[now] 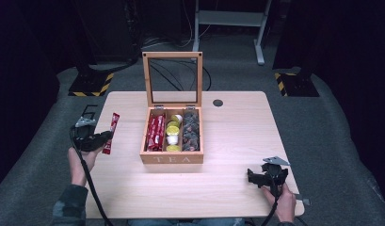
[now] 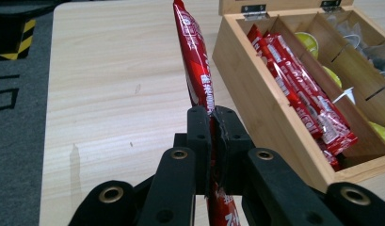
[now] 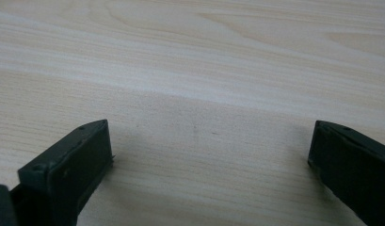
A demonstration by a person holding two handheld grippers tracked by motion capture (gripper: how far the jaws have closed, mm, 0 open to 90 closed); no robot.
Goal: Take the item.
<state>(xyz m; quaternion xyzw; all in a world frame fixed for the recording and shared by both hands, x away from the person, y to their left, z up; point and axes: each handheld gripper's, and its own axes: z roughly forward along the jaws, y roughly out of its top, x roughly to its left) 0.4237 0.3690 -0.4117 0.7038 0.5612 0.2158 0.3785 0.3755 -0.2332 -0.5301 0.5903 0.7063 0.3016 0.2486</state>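
While I look down from the high view, the tea box (image 1: 172,157) sits mid-table with its lid raised, and my left gripper (image 1: 101,139) is well to the left of the box, clamped on a red sachet (image 1: 112,131) that pokes forward and up from the jaws. My right gripper (image 1: 254,176) rests near the table edge, to the right of the box and nearer me.

In the left gripper view, the jaws are pressed tight on the sachet's (image 2: 196,70) lower part, its long end standing free beside the box's (image 2: 265,120) left compartment, where more red sachets (image 2: 303,101) lie packed. I judge it light, thin and floppy, with slick foil; a hold nearer the middle would stop it drooping, and I'd avoid crushing the contents.

In the right gripper view, my jaws stand wide apart over bare table (image 3: 204,61), holding nothing.
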